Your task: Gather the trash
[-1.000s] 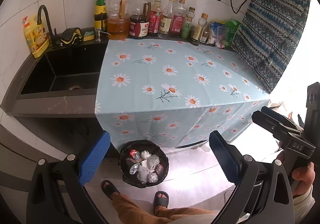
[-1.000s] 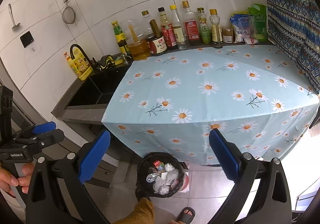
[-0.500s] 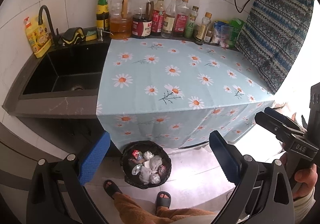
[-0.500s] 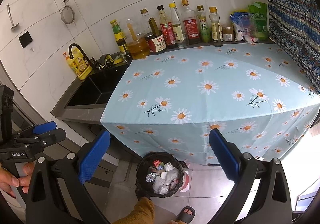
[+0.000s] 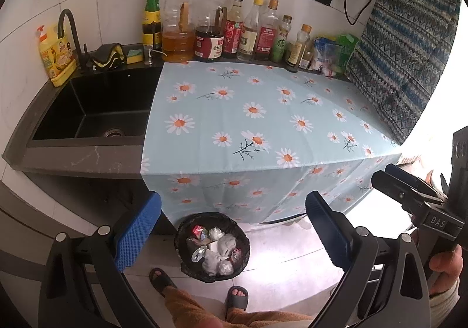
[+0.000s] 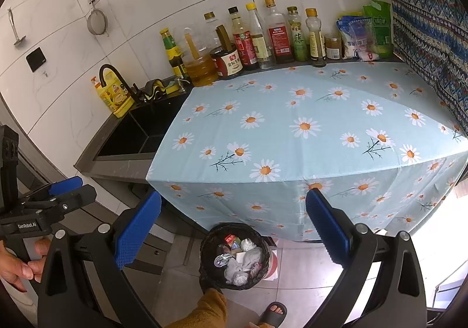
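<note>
- Left wrist view: the left gripper hangs above the trash bin, jaws spread wide with nothing between them. The bin stands on the floor just in front of the desk, under the hanging edge of the daisy cloth.
- The trash, crumpled paper and wrappers, lies inside the bin. No loose item shows on the cloth, so collection looks essentially complete.
- The right gripper is in view to the right of the bin, held clear of the desk; its jaws appear close together, though I cannot tell their state here.
- Right wrist view: the right gripper has its jaws wide apart and empty, above the bin.
- The bottles stand beyond the bin, along the wall at the desk's rear, leaving the cloth free.
</note>
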### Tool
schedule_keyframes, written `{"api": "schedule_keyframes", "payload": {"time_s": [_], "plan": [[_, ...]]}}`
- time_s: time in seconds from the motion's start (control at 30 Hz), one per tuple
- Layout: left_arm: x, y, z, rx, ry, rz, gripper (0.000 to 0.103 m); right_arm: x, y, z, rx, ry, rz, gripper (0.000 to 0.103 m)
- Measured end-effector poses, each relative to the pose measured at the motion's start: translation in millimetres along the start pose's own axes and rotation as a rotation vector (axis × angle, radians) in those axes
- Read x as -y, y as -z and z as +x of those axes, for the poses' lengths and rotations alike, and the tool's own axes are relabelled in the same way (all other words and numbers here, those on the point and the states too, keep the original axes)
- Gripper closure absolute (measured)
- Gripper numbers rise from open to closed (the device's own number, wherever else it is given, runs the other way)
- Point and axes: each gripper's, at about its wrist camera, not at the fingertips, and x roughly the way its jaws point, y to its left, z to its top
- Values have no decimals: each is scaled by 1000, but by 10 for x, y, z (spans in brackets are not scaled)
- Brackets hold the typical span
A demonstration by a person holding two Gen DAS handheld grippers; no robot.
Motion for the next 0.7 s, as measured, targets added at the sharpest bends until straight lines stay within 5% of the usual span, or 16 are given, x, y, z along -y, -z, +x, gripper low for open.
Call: {"api": "schedule_keyframes", "payload": {"time_s": [0.7], "plan": [[107,13,76,-13,-9,31,13,24,-27,46,-9,-4,1,5]]}}
